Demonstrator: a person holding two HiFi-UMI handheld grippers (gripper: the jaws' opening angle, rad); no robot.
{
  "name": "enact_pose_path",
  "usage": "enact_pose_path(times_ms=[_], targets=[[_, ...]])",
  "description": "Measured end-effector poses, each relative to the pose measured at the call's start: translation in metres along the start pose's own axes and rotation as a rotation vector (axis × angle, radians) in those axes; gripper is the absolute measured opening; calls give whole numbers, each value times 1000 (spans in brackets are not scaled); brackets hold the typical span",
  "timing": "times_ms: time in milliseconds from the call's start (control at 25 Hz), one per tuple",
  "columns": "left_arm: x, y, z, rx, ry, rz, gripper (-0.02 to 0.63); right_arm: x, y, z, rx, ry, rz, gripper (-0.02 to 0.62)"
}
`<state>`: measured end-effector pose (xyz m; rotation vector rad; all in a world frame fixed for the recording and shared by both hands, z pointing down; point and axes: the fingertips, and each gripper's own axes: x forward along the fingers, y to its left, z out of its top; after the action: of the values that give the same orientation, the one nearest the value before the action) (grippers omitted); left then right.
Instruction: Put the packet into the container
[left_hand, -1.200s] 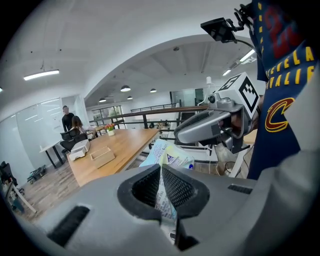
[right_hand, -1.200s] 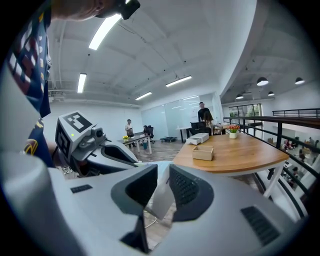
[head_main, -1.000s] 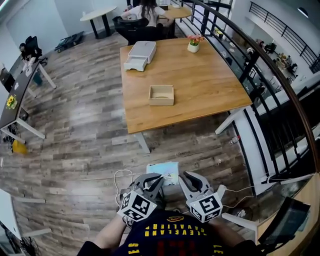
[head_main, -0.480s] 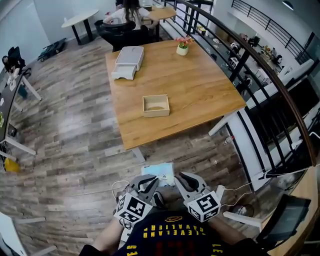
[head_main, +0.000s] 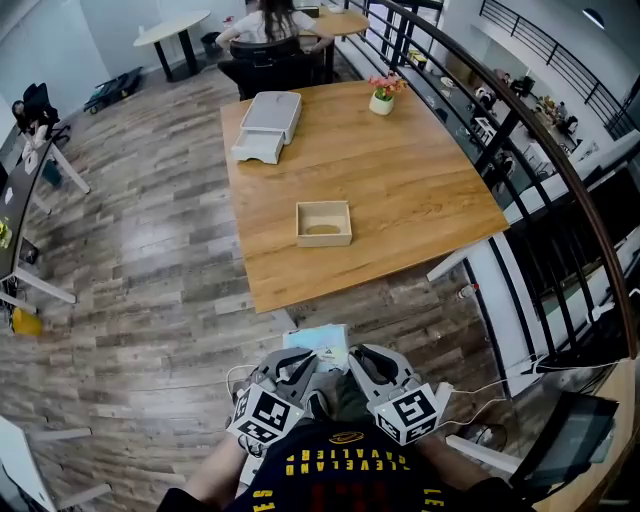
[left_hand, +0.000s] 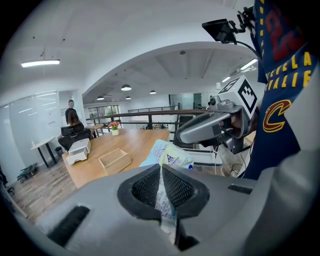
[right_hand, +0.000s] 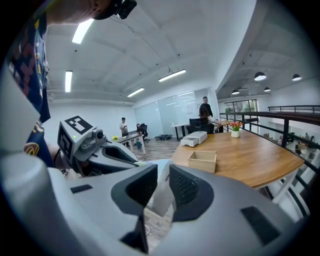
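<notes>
One square wooden table (head_main: 400, 190) at twelve o'clock carries one shallow open wooden container (head_main: 324, 222), one grey-white drawer box (head_main: 267, 124) and one small white pot of pink flowers (head_main: 382, 98). At six o'clock: two grey grippers, left gripper (head_main: 303, 360) and right gripper (head_main: 364, 361), and one pale-blue flat packet (head_main: 322, 343).

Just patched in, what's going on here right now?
A person holds a pale packet in front of the body with both tools. The left tongs are clamped on one edge, and the right tongs grip the other edge between their pads. The packet is not yet delivered. The open wooden container sits on the wooden table ahead, well apart from both tongs, with bare floor between the person and the table.
</notes>
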<state>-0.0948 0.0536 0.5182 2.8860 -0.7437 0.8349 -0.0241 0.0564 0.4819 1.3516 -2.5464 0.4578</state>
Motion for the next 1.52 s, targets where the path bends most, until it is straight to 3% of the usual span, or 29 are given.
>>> enact_pose_path(times_ms=[360,840,1080,1280,1400,1520], targets=[[45,46,27,-4,20,62,15,39,-57,27,-12,-29,67,80],[111,108,81,31,53,116,15,78,-147,72,-2,-49,104,80],[122,128,96,42,59,150,15,81,-170,81,-4,-51,111,78],[131,131,102,68,68,142,15,75,-183,80,8,-44,92,77],[142,144,107,118,78,127,15,88,-191,80,23,-33,80,77],[155,161,99,119,90,103,15,109,-197,74,46,6,74,77]])
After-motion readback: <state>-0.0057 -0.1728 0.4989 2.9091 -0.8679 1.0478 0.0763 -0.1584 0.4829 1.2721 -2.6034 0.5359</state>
